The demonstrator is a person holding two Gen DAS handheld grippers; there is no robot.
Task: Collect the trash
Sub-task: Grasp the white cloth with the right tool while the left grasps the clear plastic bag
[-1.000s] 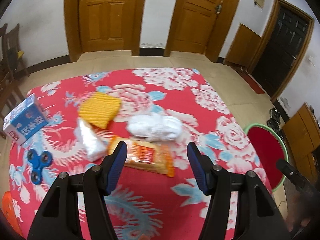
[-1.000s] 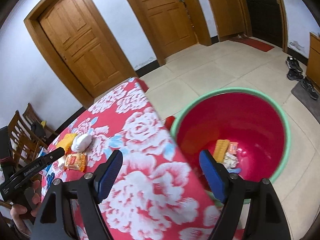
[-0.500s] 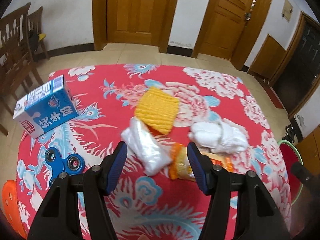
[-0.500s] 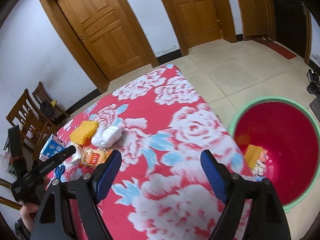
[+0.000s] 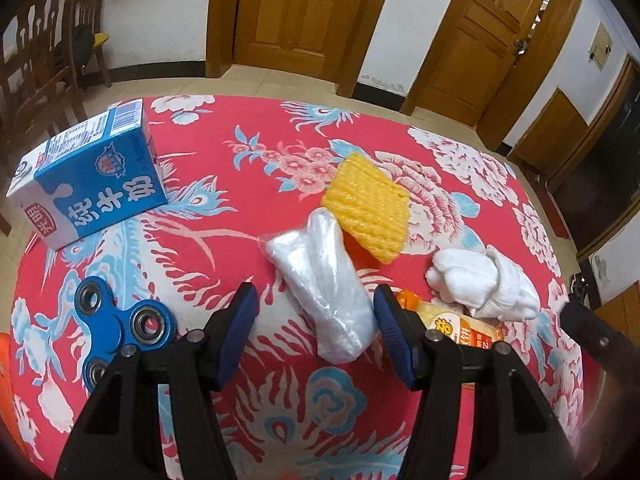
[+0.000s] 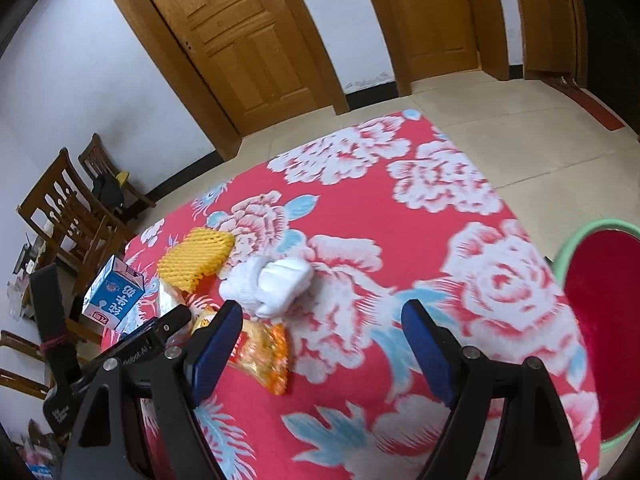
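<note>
On the red floral tablecloth (image 5: 248, 152) lie a clear crumpled plastic bag (image 5: 324, 280), a yellow foam net (image 5: 370, 210), a white cloth bundle (image 5: 480, 284) and an orange snack wrapper (image 5: 452, 326). My left gripper (image 5: 314, 320) is open, its jaws on either side of the plastic bag's near end. My right gripper (image 6: 322, 340) is open and empty above the table, with the wrapper (image 6: 264, 354) by its left finger and the white bundle (image 6: 276, 280) and foam net (image 6: 196, 256) beyond. The red bin with a green rim (image 6: 600, 304) stands off the table's right edge.
A blue milk carton (image 5: 92, 176) and a blue fidget spinner (image 5: 120, 328) lie at the table's left. Wooden chairs (image 6: 76, 216) stand at the far left by the wall. Wooden doors (image 5: 308, 16) are behind the table.
My left gripper swung left and closed in on the plastic bag, which now sits between its jaws. My right gripper swung from over the bin back over the table.
</note>
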